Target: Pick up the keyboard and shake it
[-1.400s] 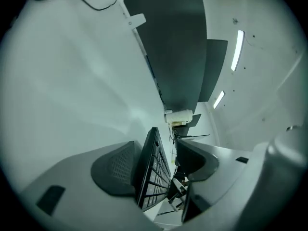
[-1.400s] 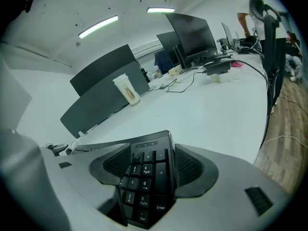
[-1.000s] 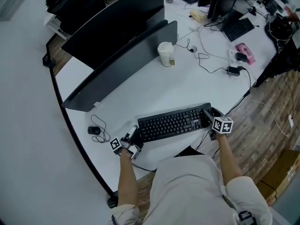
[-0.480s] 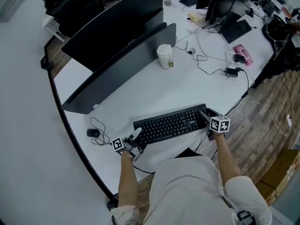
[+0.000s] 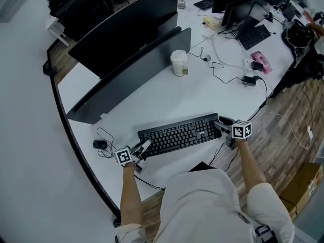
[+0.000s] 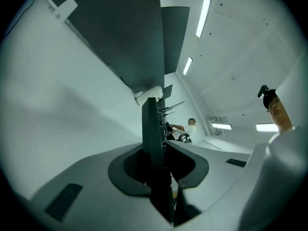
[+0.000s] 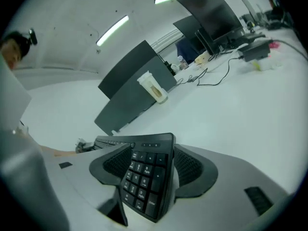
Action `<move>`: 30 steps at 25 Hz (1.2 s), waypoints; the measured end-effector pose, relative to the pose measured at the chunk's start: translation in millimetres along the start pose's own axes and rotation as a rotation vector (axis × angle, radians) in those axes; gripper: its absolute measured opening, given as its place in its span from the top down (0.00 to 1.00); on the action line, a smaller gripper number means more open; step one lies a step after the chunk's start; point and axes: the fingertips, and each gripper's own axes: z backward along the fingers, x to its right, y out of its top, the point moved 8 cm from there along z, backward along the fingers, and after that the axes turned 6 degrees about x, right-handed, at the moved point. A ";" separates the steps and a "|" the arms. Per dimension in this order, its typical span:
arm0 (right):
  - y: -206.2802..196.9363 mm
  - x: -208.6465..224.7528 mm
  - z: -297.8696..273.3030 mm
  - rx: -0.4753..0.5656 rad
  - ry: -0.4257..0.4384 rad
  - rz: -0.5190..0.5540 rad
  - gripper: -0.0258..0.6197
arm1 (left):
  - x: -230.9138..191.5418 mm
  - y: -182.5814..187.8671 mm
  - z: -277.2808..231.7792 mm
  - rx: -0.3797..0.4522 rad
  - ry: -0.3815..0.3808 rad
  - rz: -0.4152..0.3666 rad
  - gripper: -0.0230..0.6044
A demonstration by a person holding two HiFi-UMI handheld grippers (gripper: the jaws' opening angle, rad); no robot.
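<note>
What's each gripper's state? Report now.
Left gripper: jaws have just been closing, now shut on the keyboard, gripping its left end.
Right gripper: open, jaws just narrowing around the keyboard's right end.

Behind the long black keyboard (image 5: 179, 133), the white bench (image 5: 167, 103) is bare in a wide strip. A hand could pass there. Further back, the tall dark grey divider wall (image 5: 126, 77) blocks the way. A white paper cup (image 5: 178, 62) stands by the wall's right end. Left of the keyboard, a small black mouse with a thin cord (image 5: 99, 144) lies close. Far to the right sits what may be a small black plug box with thin cables (image 5: 248, 80). The bench edge runs just in front of the keyboard.
</note>
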 end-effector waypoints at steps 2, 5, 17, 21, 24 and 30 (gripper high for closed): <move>6.1 -2.1 -2.0 -0.009 0.071 -0.017 0.52 | 3.7 8.5 7.0 -0.026 -0.010 -0.105 0.80; 9.6 -2.7 -9.4 -0.088 0.131 0.013 0.51 | 11.2 13.0 13.7 -0.073 -0.049 -0.236 0.80; -2.5 -39.3 -37.1 -0.525 0.600 0.047 0.66 | 28.9 20.5 30.4 -0.205 -0.078 -0.370 0.79; 39.8 -70.5 -20.3 -0.608 0.783 0.178 0.76 | 72.8 41.1 33.1 -0.243 -0.165 -0.497 0.80; 80.3 -90.7 -0.9 -0.707 0.854 0.320 0.79 | 110.7 43.5 23.0 -0.431 -0.241 -0.671 0.81; 152.7 -121.8 26.4 -0.801 0.823 0.570 0.79 | 150.5 34.9 3.0 -0.612 -0.220 -0.907 0.80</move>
